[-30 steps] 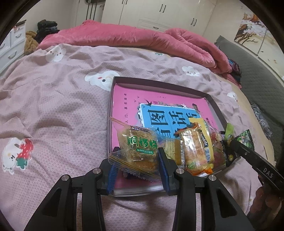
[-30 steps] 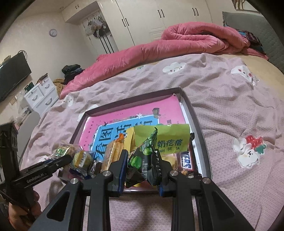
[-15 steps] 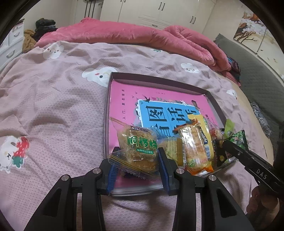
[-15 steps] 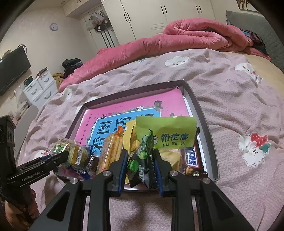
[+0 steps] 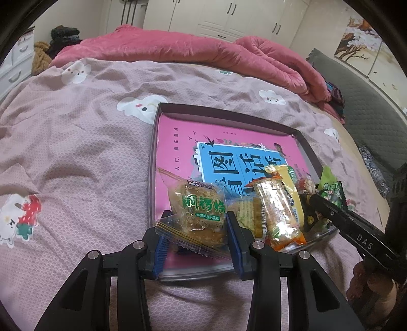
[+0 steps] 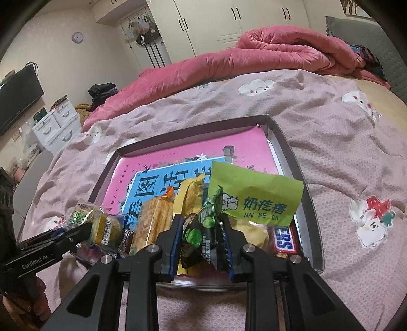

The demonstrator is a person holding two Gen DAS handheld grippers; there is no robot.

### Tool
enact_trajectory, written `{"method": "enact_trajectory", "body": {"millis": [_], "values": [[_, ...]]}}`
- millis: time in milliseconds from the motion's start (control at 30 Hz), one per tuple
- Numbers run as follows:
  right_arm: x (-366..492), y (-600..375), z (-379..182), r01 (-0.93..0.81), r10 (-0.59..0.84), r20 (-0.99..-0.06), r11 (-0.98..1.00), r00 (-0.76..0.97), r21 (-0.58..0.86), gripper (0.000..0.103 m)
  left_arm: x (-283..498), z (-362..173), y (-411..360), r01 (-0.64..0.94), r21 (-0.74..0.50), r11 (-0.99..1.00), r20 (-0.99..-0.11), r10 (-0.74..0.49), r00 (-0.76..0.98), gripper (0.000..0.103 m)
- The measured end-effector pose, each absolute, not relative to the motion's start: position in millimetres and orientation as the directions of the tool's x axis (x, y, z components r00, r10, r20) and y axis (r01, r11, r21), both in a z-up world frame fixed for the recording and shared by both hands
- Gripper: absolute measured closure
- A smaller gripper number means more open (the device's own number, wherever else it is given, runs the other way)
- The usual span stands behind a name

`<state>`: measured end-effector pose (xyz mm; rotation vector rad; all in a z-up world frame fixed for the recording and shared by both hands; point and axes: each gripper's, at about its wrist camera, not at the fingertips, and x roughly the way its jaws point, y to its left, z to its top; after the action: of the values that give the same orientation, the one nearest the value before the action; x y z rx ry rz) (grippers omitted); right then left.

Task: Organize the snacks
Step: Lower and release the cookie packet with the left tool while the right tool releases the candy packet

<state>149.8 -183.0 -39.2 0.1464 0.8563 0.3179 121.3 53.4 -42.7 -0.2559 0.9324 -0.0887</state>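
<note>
1. Two grippers each hold a snack at the near edge of a shallow tray [image 5: 155,142] that lies on a bed.
2. The left gripper [image 5: 197,242] is closed on a clear cake packet with green lettering [image 5: 199,211]; its blue pads press the packet's two sides, and the packet stands tilted just above the tray's near rim.
3. The right gripper [image 6: 202,244] is narrowed on a dark green pea packet [image 6: 203,234], which sits crumpled and upright between its pads, over the tray's near rim.
4. Just to the right of the left gripper, in the tray, lie a small wafer packet [image 5: 248,214] and a long orange-ended bar [image 5: 278,211], touching each other.
5. Just beyond the right gripper a lime-green bag marked "NAI GE DA" [image 6: 257,196] leans up behind the pea packet; to the gripper's right a Snickers bar [image 6: 285,238] lies by the tray's right wall.
6. Further off, the tray floor carries a pink sheet with a blue panel of large characters [image 5: 229,163], bare of snacks in its far half.
7. Around the tray spreads a mauve bedspread with rabbit prints [image 5: 76,152], and beyond it a heaped pink quilt [image 5: 190,53].
8. Farthest back stand white wardrobe doors [image 6: 229,23].
</note>
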Motion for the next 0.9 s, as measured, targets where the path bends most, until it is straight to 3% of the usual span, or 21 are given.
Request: {"method": "enact_trajectory", "body": {"millis": [900], "values": [[133, -188, -44, -0.242, 0.347, -0.735, 0.937, 0.583, 0.251, 0.075, 119, -42, 50, -0.023, -0.261, 0.965, -0.781, -0.198, 0.592, 0.060]]}}
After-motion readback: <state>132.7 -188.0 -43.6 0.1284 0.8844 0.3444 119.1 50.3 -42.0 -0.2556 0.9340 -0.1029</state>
